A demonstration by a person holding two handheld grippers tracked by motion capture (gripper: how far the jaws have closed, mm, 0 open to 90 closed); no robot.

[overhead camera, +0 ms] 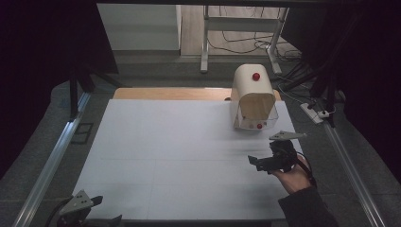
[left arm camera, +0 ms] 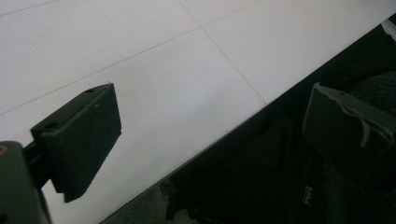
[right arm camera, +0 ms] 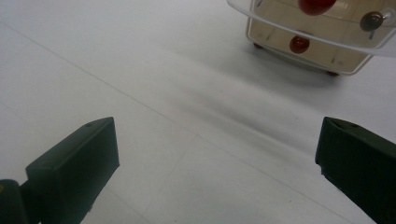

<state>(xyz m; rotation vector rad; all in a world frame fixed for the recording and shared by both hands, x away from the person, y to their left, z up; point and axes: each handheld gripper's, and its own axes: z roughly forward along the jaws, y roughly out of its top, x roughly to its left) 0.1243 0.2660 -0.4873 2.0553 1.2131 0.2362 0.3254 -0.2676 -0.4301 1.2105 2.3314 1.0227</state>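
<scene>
While rounded, glossy, cream bread box (overhead camera: 254, 97) stands near right gripper (overhead camera: 265, 162).

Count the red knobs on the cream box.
2: one red knob sits on the curved top of the cream box, another red knob low on its front. Others may be hidden behind.

No legible text, labels, brands, numbers or signs on any surface here.

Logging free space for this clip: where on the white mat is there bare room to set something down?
Nearly all the mat is bare: everything left of the bread box and between it and the near edge. It is tight only at the far right corner, around the box, with the open right gripper just before it.
</scene>
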